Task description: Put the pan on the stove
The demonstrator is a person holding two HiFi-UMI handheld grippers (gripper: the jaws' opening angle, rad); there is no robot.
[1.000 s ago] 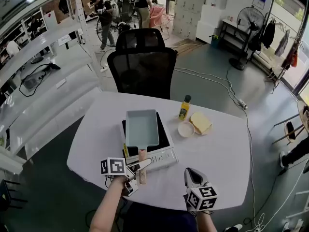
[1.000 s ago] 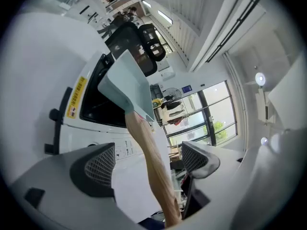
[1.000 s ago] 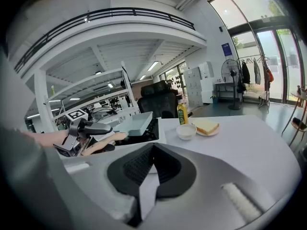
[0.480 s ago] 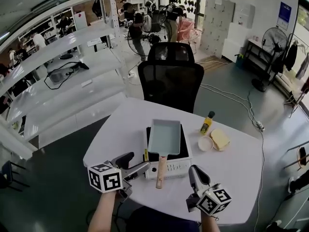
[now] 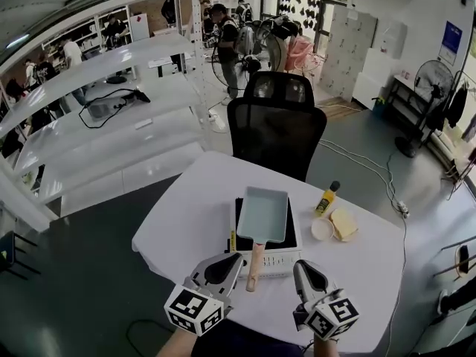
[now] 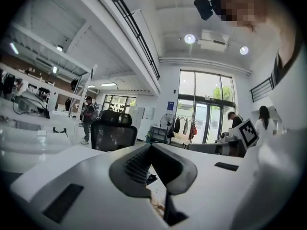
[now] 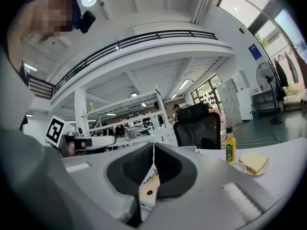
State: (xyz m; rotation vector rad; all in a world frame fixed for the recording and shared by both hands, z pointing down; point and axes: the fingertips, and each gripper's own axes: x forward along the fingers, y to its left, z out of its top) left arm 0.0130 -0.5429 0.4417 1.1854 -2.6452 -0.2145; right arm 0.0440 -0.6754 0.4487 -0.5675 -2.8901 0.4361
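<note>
A pale blue rectangular pan [image 5: 262, 214] rests on the black top of the white stove [image 5: 277, 256] in the middle of the table. Its wooden handle [image 5: 254, 265] sticks out over the stove's front towards me. My left gripper [image 5: 235, 259] hovers just left of the handle's end without touching it. Its jaws are closing and meet with nothing between them [image 6: 151, 146]. To the right of the handle, my right gripper [image 5: 301, 266] is shut and empty [image 7: 153, 146].
A yellow bottle [image 5: 326, 198], a small white bowl [image 5: 322, 230] and bread [image 5: 344, 224] lie right of the stove on the white table [image 5: 186, 222]. A black office chair [image 5: 277, 136] stands behind the table. White shelving [image 5: 97, 125] runs along the left, with people beyond it.
My left gripper was on the pan's handle, then came off it and drew back left towards me. Its jaws stood apart half a second ago and are together now. The pan stays on the stove.
</note>
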